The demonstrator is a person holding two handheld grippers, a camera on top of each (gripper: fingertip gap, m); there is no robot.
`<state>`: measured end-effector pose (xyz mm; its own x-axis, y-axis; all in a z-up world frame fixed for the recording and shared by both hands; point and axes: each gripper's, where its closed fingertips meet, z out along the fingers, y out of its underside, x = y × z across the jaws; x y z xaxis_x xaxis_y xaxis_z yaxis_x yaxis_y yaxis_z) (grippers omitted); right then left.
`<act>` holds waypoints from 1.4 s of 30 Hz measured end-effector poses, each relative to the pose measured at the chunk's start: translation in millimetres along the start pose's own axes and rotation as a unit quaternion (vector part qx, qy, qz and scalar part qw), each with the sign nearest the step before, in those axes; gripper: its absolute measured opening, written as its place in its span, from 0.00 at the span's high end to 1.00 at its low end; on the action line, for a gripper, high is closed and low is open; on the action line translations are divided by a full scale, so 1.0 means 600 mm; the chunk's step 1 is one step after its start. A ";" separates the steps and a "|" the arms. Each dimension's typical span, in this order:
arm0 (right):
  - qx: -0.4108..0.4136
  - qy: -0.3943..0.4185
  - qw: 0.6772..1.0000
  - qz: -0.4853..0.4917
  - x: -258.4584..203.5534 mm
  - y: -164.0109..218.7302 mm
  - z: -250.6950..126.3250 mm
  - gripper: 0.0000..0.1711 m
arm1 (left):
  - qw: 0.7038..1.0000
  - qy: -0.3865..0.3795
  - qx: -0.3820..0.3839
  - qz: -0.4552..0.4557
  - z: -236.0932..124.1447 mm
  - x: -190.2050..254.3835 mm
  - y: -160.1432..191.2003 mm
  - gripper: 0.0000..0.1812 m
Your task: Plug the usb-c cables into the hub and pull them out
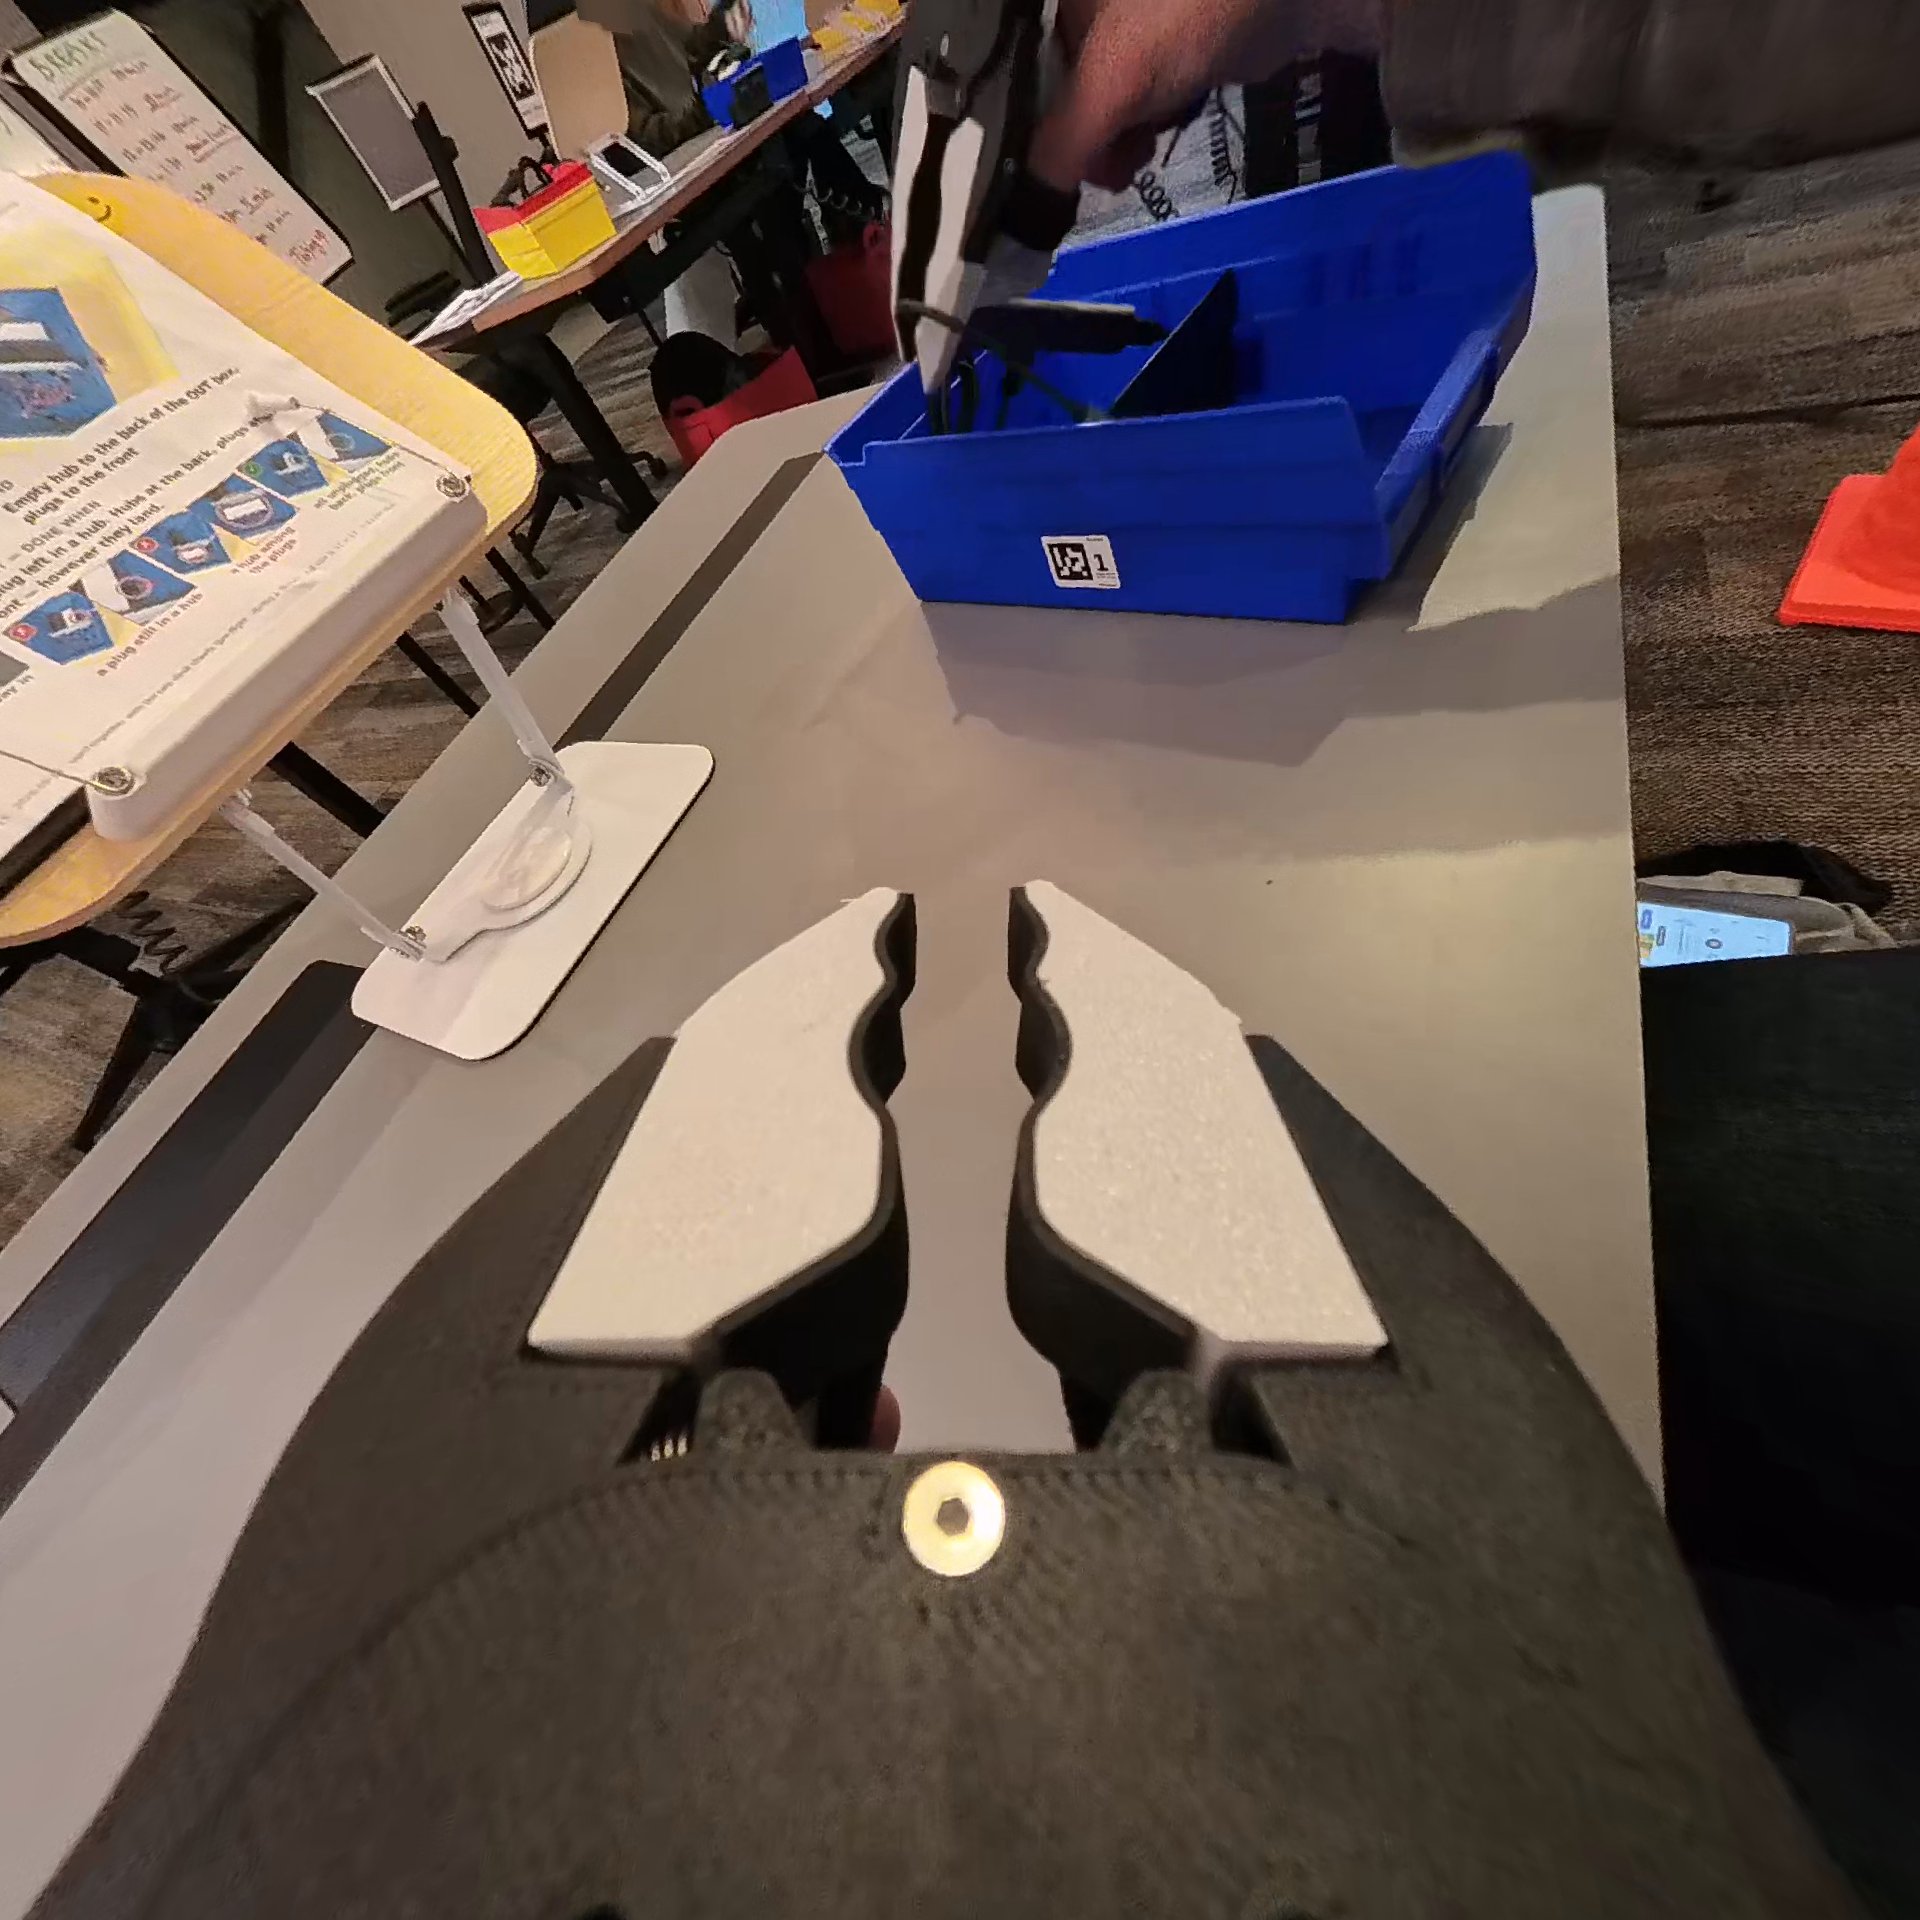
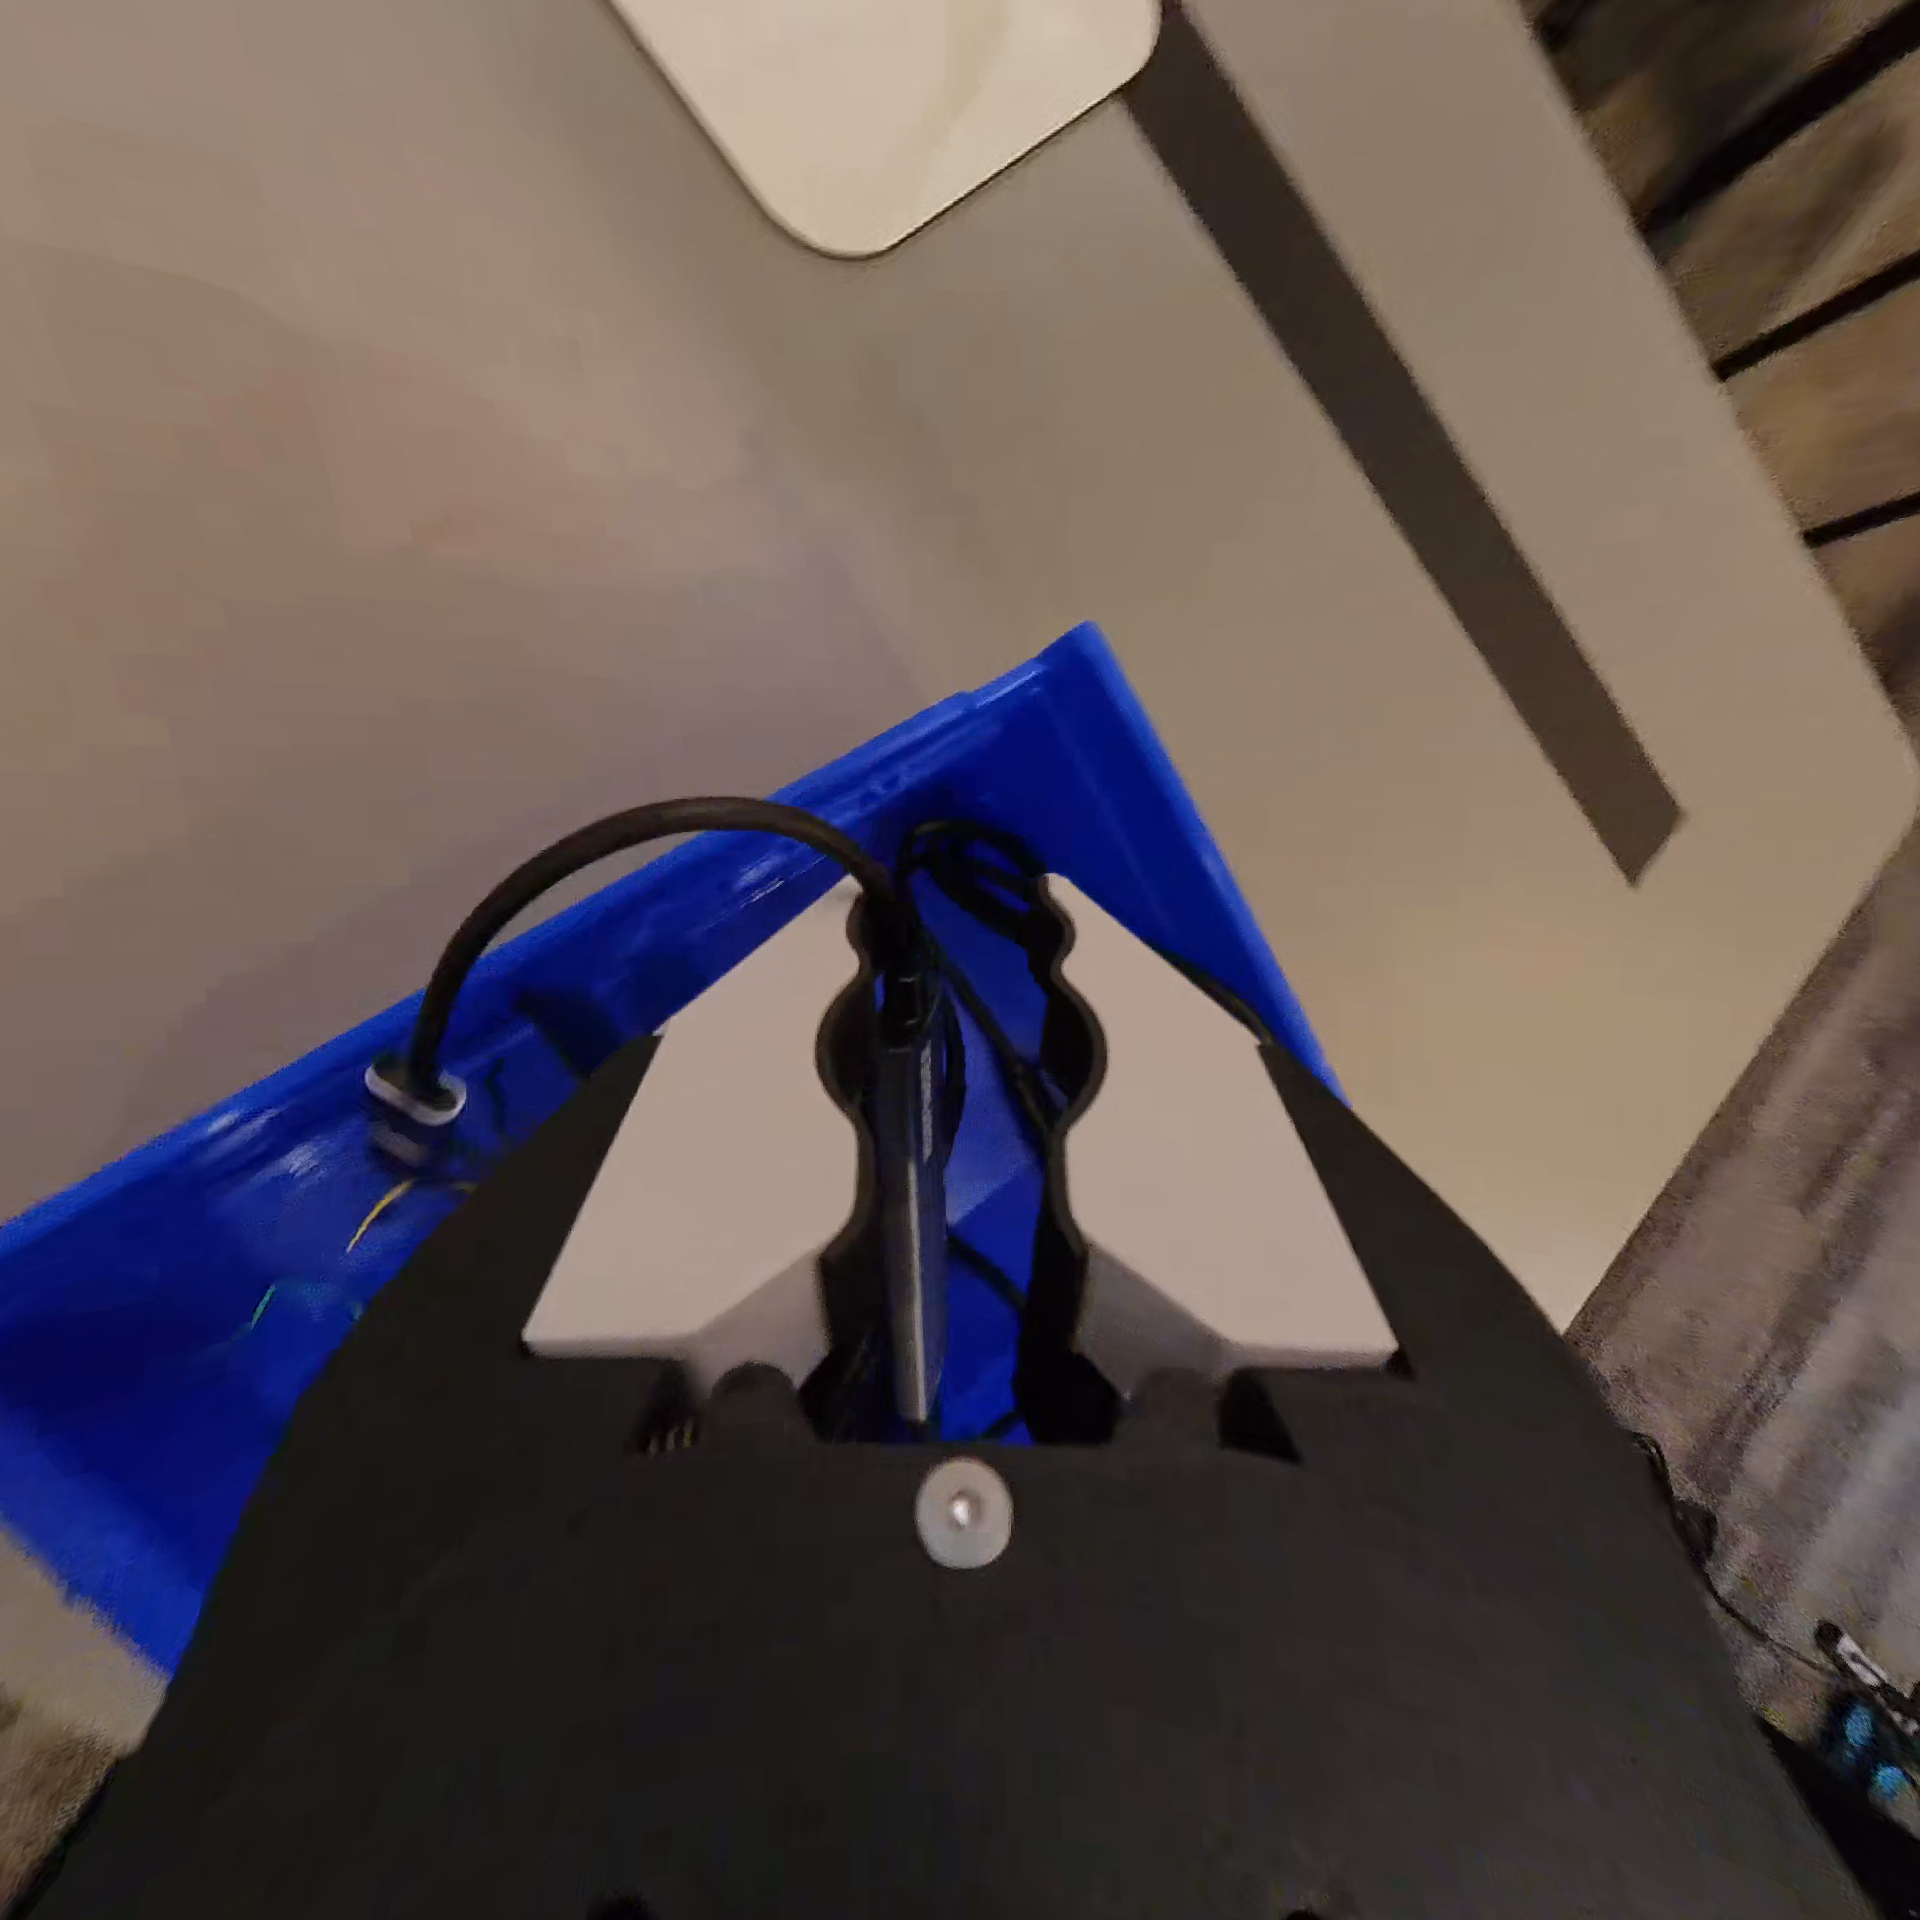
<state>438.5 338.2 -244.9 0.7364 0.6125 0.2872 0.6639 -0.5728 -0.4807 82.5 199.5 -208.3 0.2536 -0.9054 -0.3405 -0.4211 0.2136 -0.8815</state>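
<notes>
My left fingers (image 1: pixel 961 914) are hovering low over the near part of the grey desk (image 1: pixel 1299 831), standing apart with only bare desk showing in the narrow gap between them, nothing in their grasp. Far ahead of them, the blue bin (image 1: pixel 1195 488) is sitting on the desk with a black-and-white marker sticker (image 1: pixel 1081 562) on its near wall and a dark divider (image 1: pixel 1184 358) leaning inside. My right fingers (image 1: pixel 940 260) are reaching down into the bin's left end from above, and there they are pinching the slim dark hub (image 1: pixel 1070 317), which is sticking out to the right, level above the bin's inside. From my right wrist view, the right fingers (image 2: pixel 951 904) are closing on that hub (image 2: pixel 914 1195); it is running lengthwise between them, pressed to one side. Its short black cable (image 2: pixel 582 862) is arching up and over to the left, and the plug (image 2: pixel 416 1112) at its end is hanging by the bin's (image 2: pixel 1101 790) blue wall. More thin black cables (image 2: pixel 977 852) are lying tangled in the bin's corner just past my fingertips. To the left on the desk, a white stand base (image 1: pixel 530 894) is holding a tilted instruction board (image 1: pixel 208 582). An orange cone (image 1: pixel 1860 540) is sitting on the carpet to the right.
</notes>
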 end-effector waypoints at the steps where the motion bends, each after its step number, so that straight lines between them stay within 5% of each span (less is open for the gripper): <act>1: -0.012 -0.010 1.000 -0.012 -0.003 0.004 -0.005 0.82 | 1.000 0.000 0.000 0.000 0.000 0.000 0.000 0.91; 12: -0.026 -0.166 0.968 -0.186 -0.104 -0.028 -0.059 0.81 | 1.000 0.003 -0.002 0.004 0.001 0.003 0.000 0.91; 20: -0.091 -0.221 0.930 -0.277 -0.145 -0.025 -0.036 0.81 | 1.000 0.007 -0.006 0.012 0.001 0.005 0.003 0.91; 34: -0.158 -0.254 0.908 -0.293 -0.118 -0.020 -0.037 0.81 | 1.000 0.007 -0.009 0.016 -0.002 0.001 0.006 0.91; 42: -0.157 -0.263 0.907 -0.289 -0.123 -0.013 -0.006 0.96 | 1.000 0.007 -0.012 0.016 -0.004 -0.002 0.013 0.91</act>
<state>379.5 295.5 -259.0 0.1459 0.9876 -0.0584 0.9843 -0.1509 -0.0915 77.0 201.5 -214.1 0.2279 -0.9033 -0.3635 -0.4493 0.2336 -0.8623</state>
